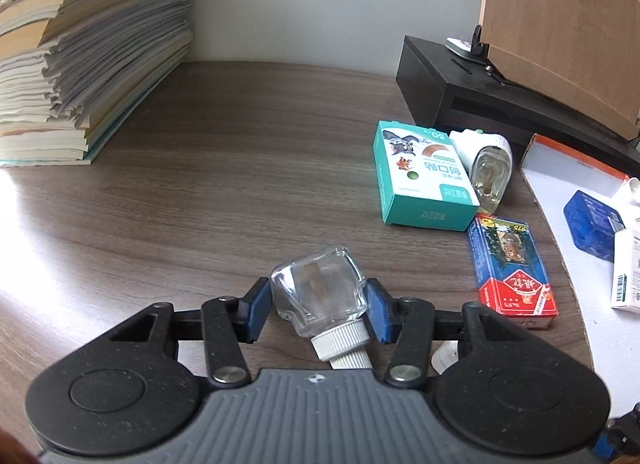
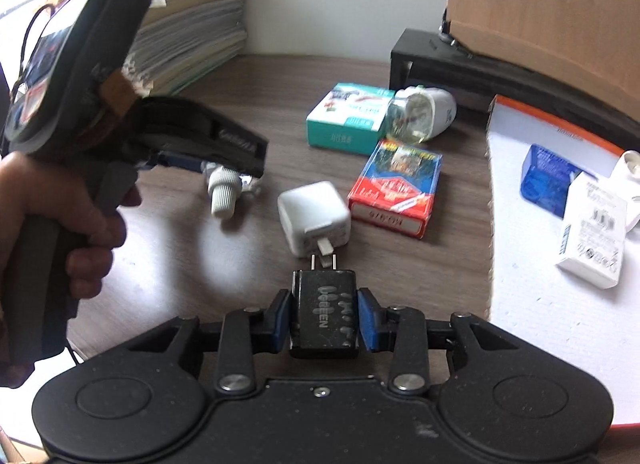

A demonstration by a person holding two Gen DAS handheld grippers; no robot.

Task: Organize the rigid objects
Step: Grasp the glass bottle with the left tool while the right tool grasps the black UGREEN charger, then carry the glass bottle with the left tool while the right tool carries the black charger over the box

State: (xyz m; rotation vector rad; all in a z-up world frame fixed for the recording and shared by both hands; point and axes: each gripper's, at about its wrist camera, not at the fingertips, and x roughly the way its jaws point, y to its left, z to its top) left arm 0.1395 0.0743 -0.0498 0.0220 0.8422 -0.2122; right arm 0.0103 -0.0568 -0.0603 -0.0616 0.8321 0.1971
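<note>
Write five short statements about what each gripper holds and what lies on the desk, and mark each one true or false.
1. The left gripper is shut on a glass bottle with a white cap. True.
2. The right gripper is open and holds nothing. False: it is shut on a black charger.
3. A white charger lies on the desk beside the playing-card box. True.
4. The teal box stands on the stack of books. False: it lies on the desk.
5. The black charger's prongs point away from the right gripper. True.
</note>
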